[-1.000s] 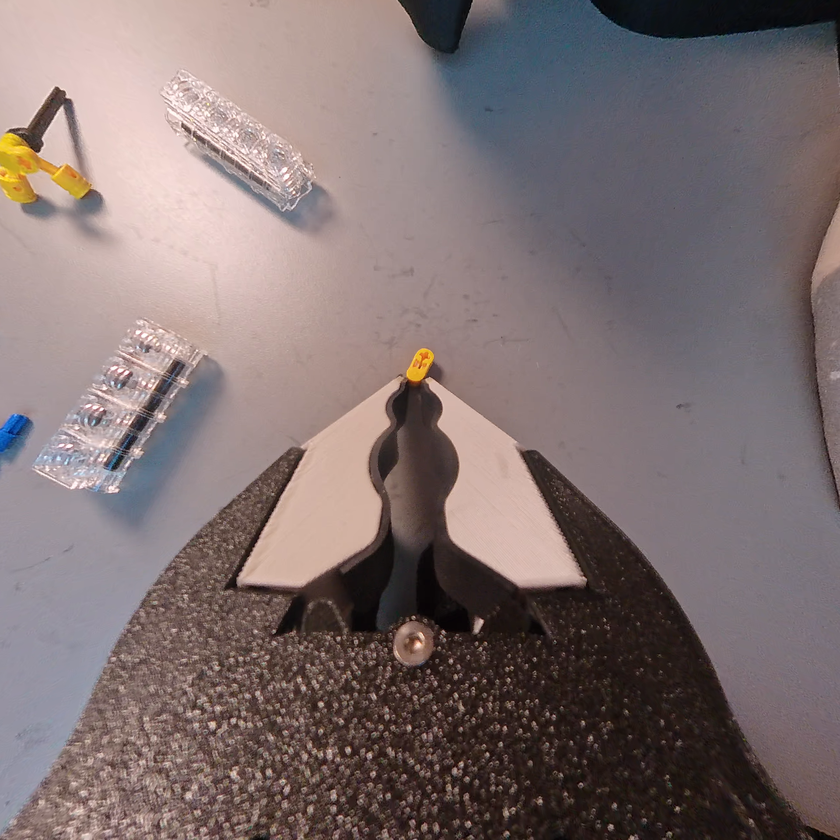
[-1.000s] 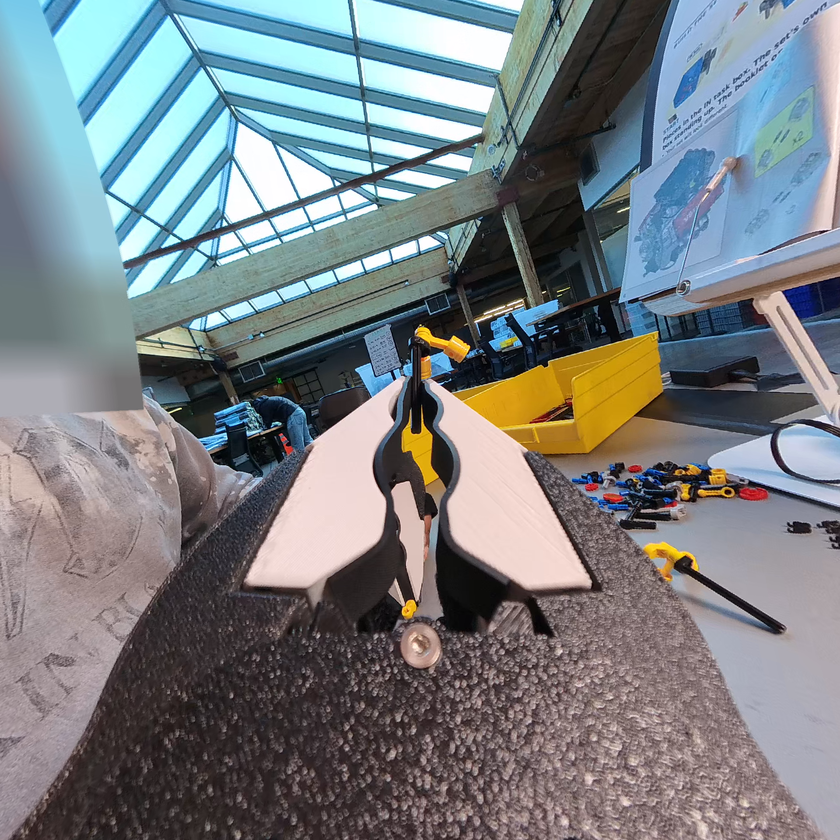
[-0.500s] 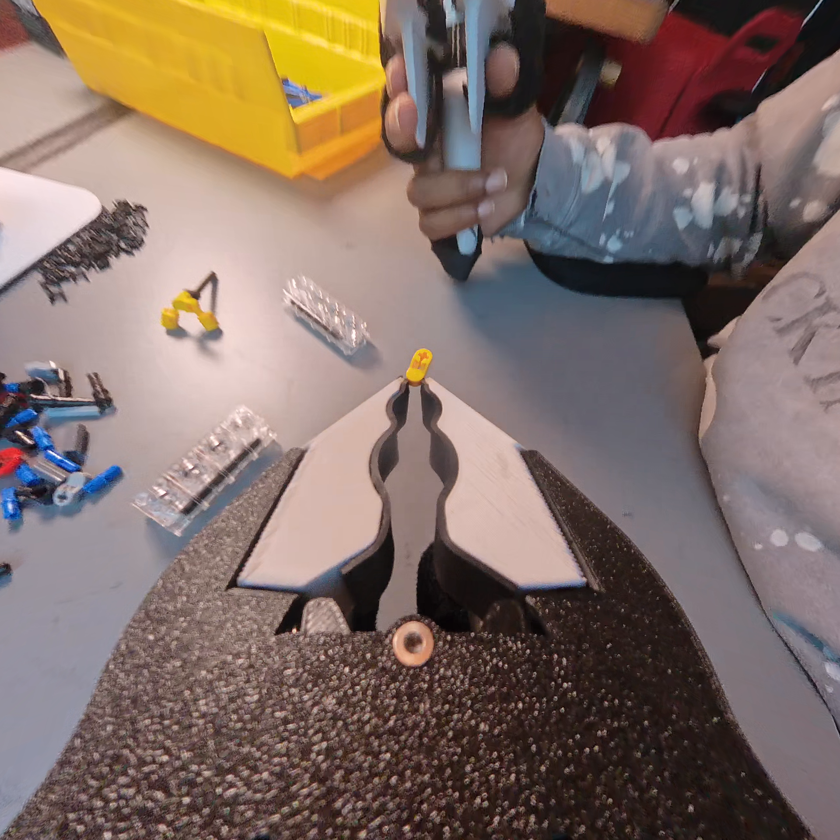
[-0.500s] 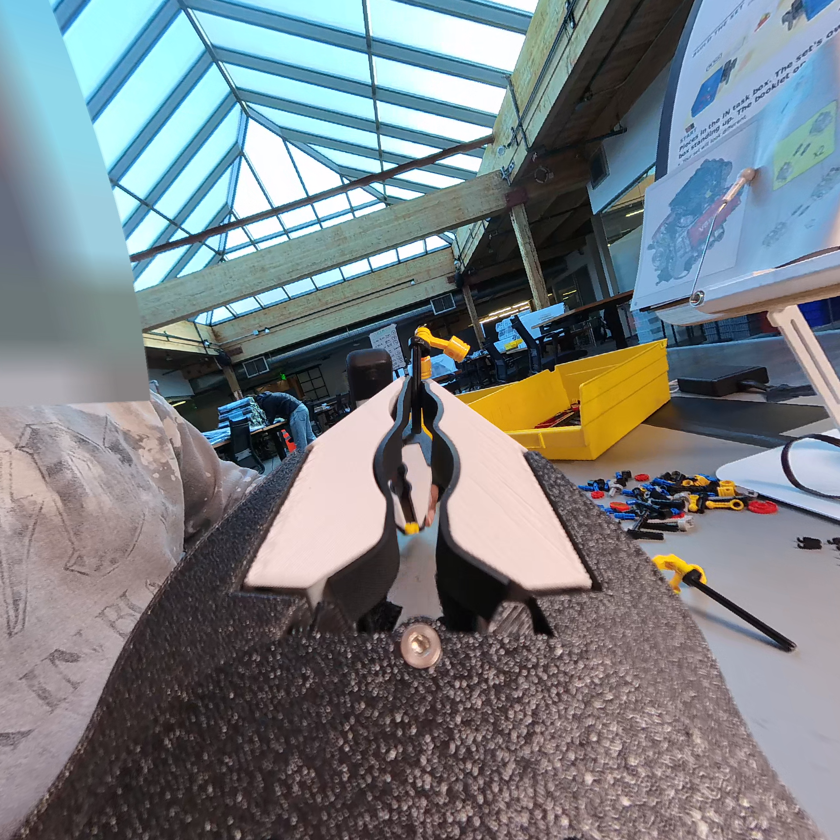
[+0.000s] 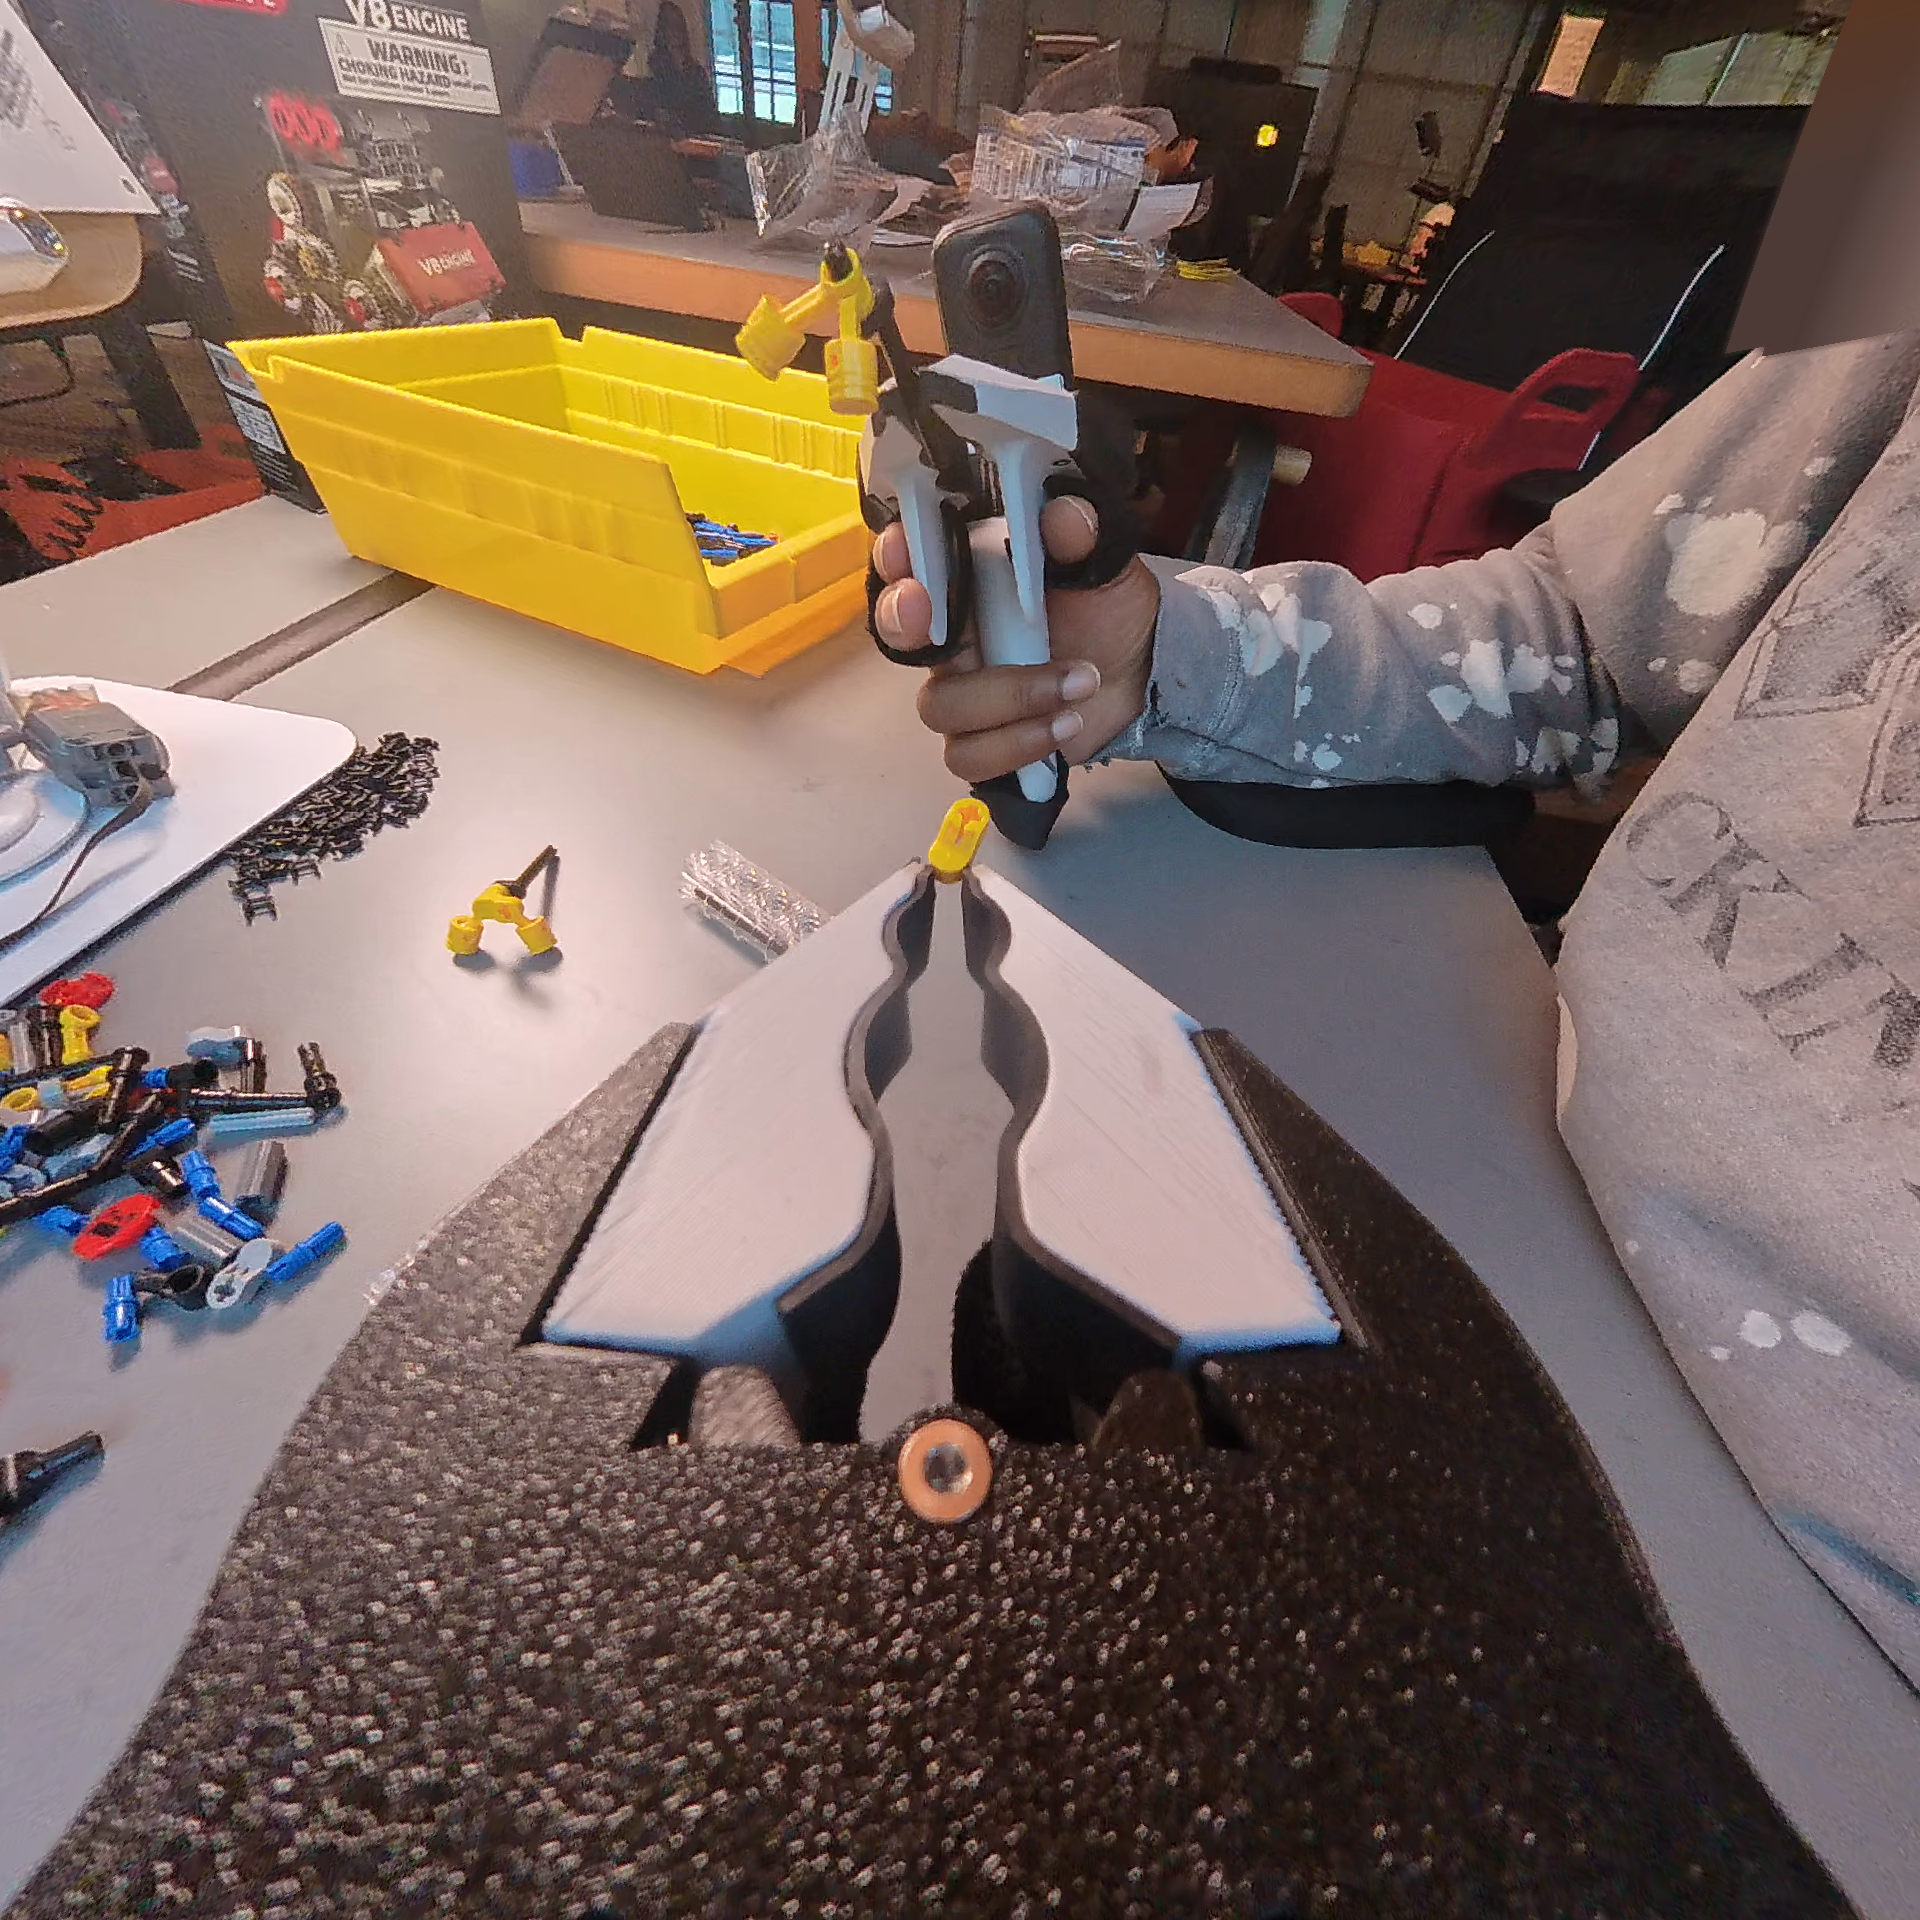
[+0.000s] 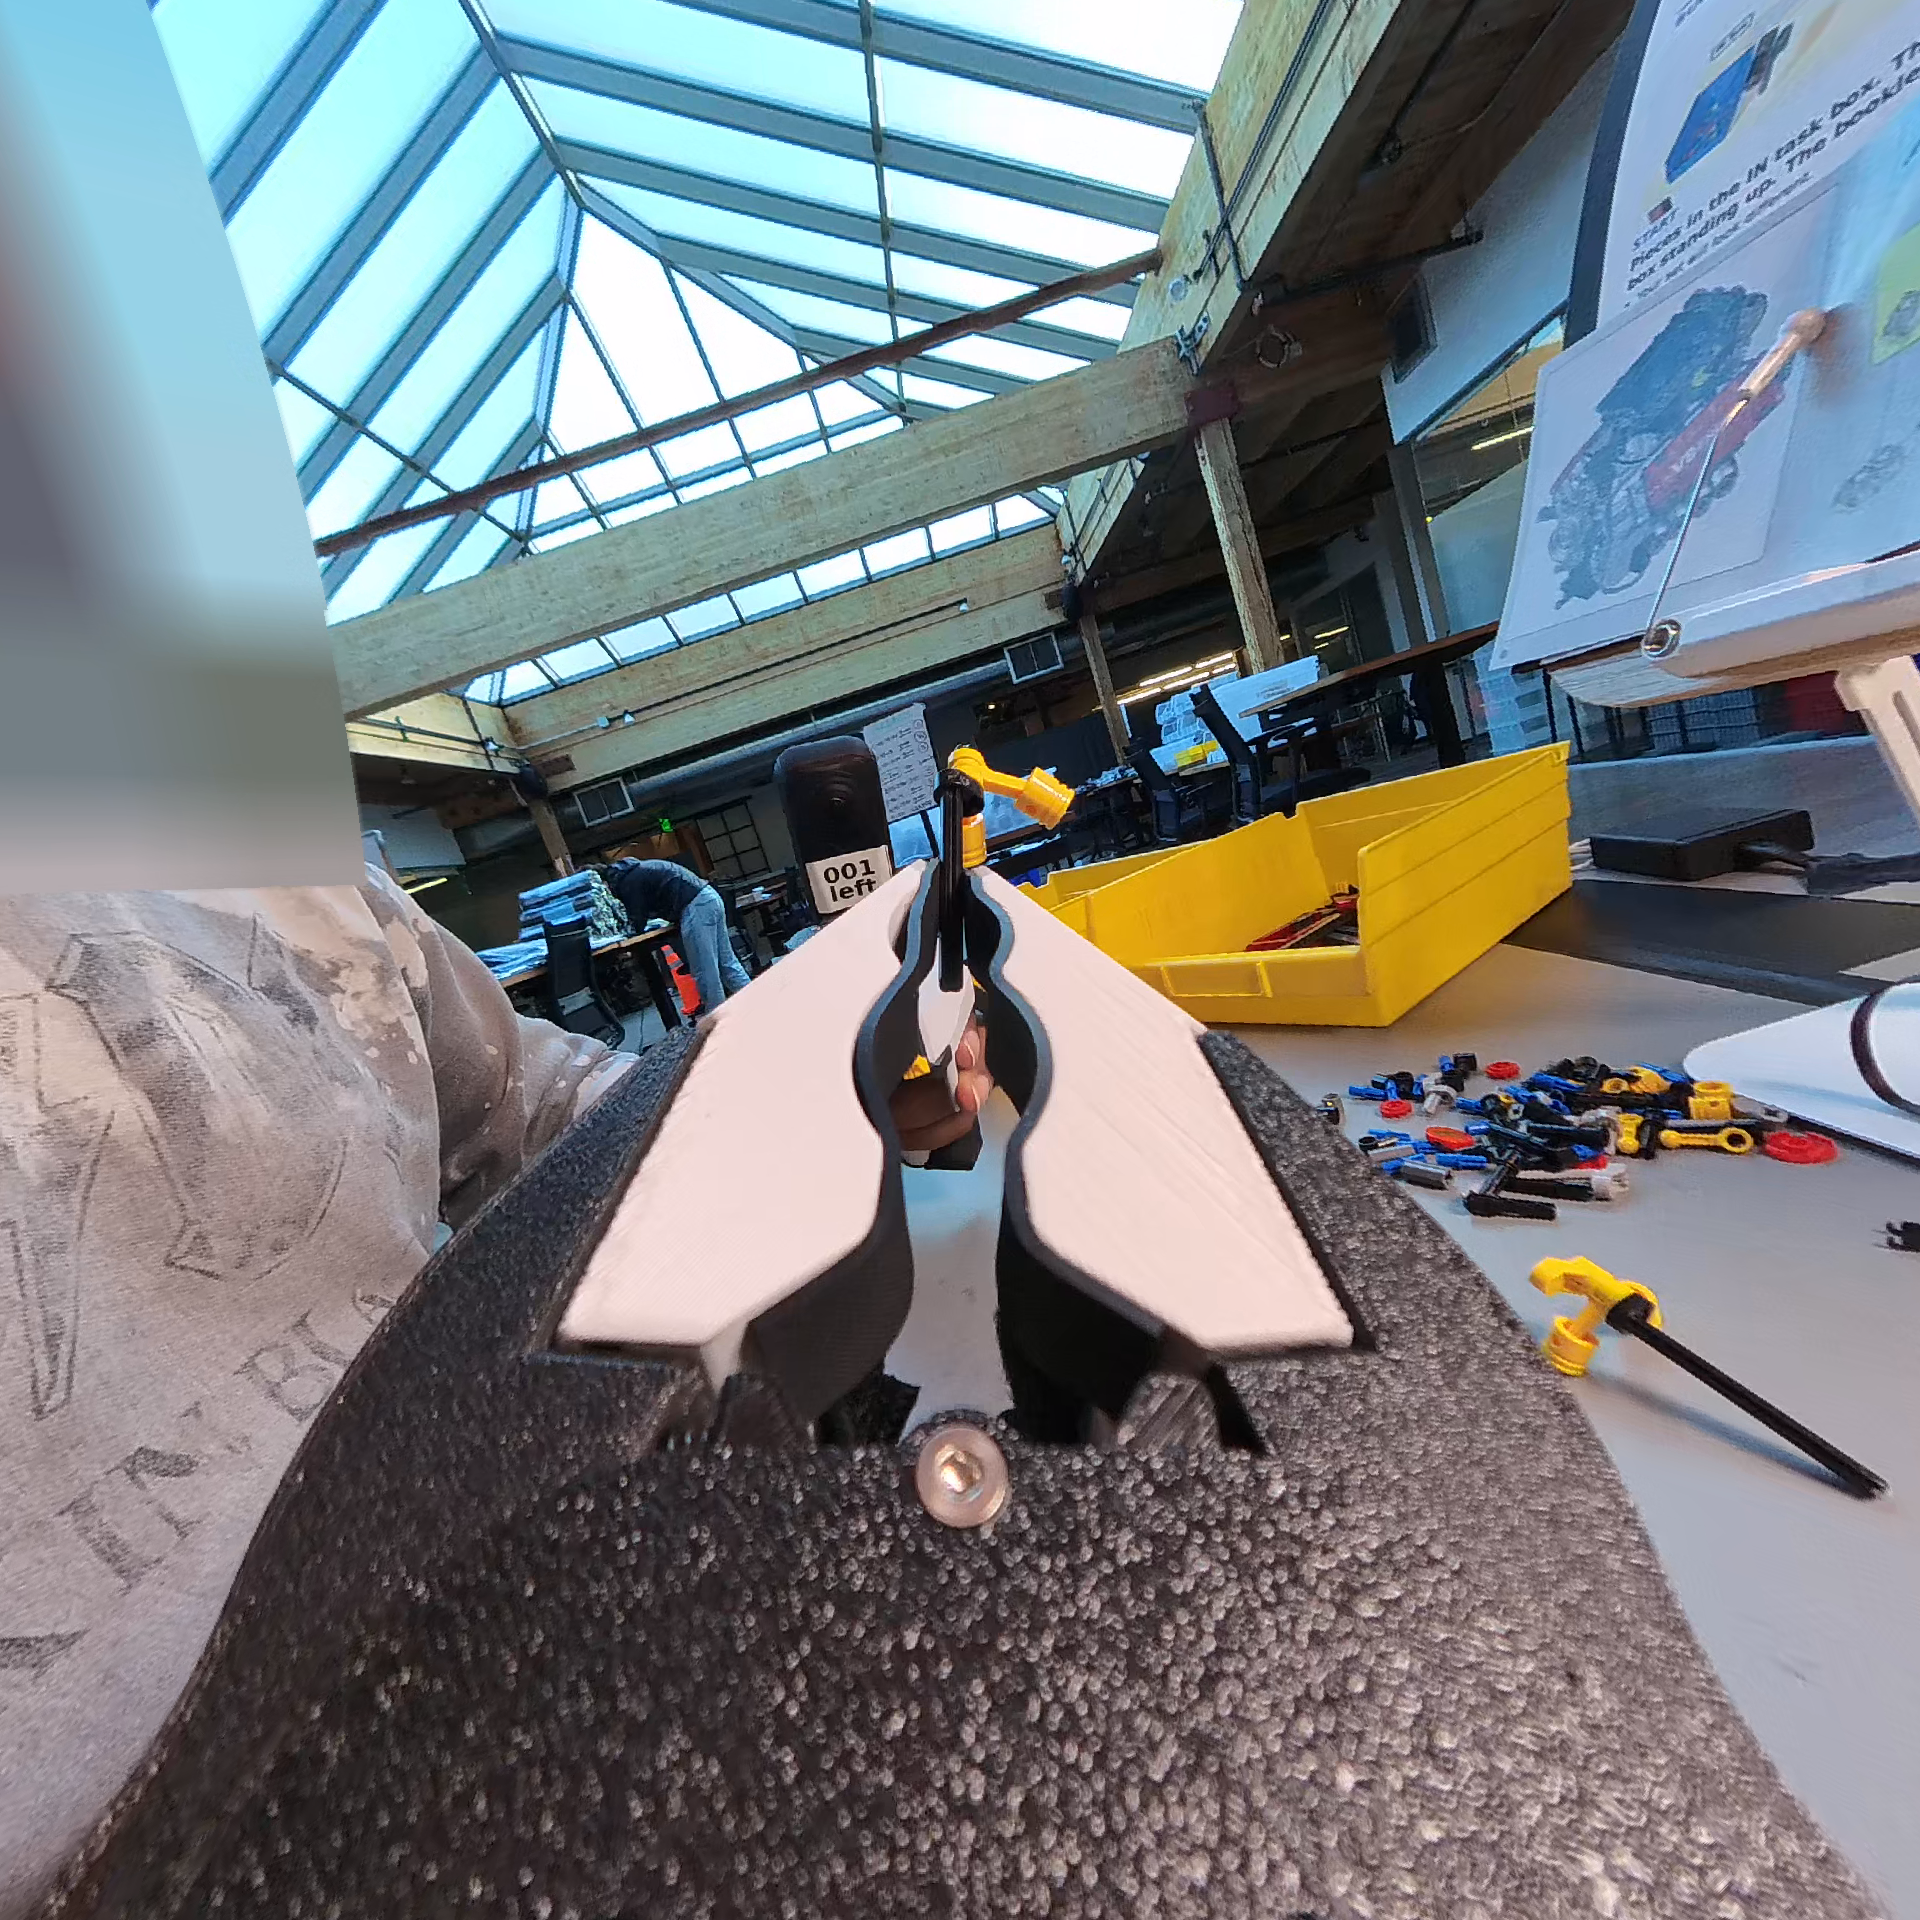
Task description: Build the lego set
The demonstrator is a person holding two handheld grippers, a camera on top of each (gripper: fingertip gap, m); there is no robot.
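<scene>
My left gripper (image 5: 943,876) is shut on a small yellow connector piece (image 5: 957,834) that sticks out past its tips, held above the grey table (image 5: 644,790). My right gripper (image 6: 952,871) is shut on a black axle (image 6: 950,914) that carries yellow piston pieces (image 6: 1013,795) at its top. It points upward. In the left wrist view the right gripper (image 5: 904,390) stands upright in a hand, just beyond my left tips, with the yellow pistons (image 5: 816,327) above it. The left gripper's camera (image 6: 831,821) shows beyond the right tips.
A yellow bin (image 5: 540,488) stands at the back of the table. A pile of small blue, black, red and yellow parts (image 5: 135,1132) lies at left. A yellow piston assembly on a black axle (image 5: 504,904) and a clear block (image 5: 753,899) lie mid-table. A booklet stand (image 6: 1756,499) is at right. The gap from one gripper's tips to the other's is roughly 11 centimetres.
My left gripper has tilted up from looking down at the table to looking level across it, still holding the yellow piece. The right gripper stays nearly still with its axle.
</scene>
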